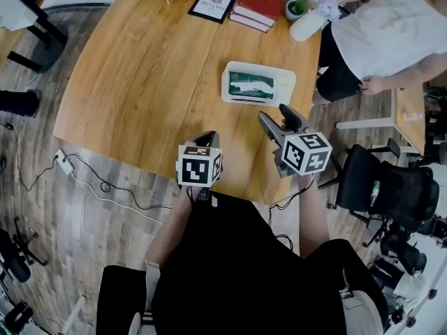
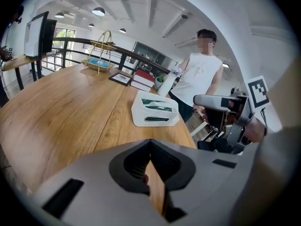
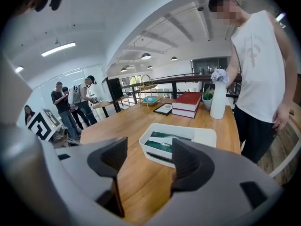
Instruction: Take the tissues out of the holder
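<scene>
While the tissues [image 1: 250, 86] are seen lying inside the white holder [image 1: 285, 75] on the table [image 1: 140, 68], no step is yet completed. The right gripper [image 1: 274, 114] is held near it, jaws apart and empty. The left gripper [image 1: 206, 139] is closed on nothing.

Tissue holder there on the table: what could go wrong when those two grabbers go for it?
The tissue pack sits down inside the white holder, so pulling it with the open right gripper may lift or drag the holder along; the left gripper is shut and not yet placed to pin it. The holder also lies near the edge of the table where a person stands, so a shove might push it off towards them.
</scene>
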Available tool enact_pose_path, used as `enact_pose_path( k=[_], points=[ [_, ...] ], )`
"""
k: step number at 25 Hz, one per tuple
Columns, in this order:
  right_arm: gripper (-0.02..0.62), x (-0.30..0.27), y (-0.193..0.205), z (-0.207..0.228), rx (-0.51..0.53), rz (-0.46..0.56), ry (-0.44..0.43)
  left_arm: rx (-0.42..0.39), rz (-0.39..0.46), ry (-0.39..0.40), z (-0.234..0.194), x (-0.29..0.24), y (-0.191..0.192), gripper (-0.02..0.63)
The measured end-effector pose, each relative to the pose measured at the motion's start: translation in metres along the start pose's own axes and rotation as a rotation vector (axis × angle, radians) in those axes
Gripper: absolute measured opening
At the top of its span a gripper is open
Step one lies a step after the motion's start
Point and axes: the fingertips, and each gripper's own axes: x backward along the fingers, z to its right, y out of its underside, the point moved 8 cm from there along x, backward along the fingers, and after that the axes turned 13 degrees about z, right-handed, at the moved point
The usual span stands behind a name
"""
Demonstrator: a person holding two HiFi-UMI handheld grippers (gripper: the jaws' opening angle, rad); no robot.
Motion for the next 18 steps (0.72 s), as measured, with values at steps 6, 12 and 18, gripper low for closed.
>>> enact_pose_path(
  k=[6,12,18],
  points=[
    [0.299,-0.037,-0.01,0.015,0.109,-0.073,-0.061,0.039,-0.016,-0.016,-0.011,-0.012,0.001,0.011],
    [0.322,-0.083,-0.024,0.033,0.214,-0.158,-0.166,0.075,-0.017,-0.045,-0.024,-0.027,-0.005,0.011],
    [0.338,-0.124,-0.026,0.038,0.391,-0.339,-0.306,0.112,-0.02,-0.055,-0.028,-0.044,-0.009,0.011]
  ],
)
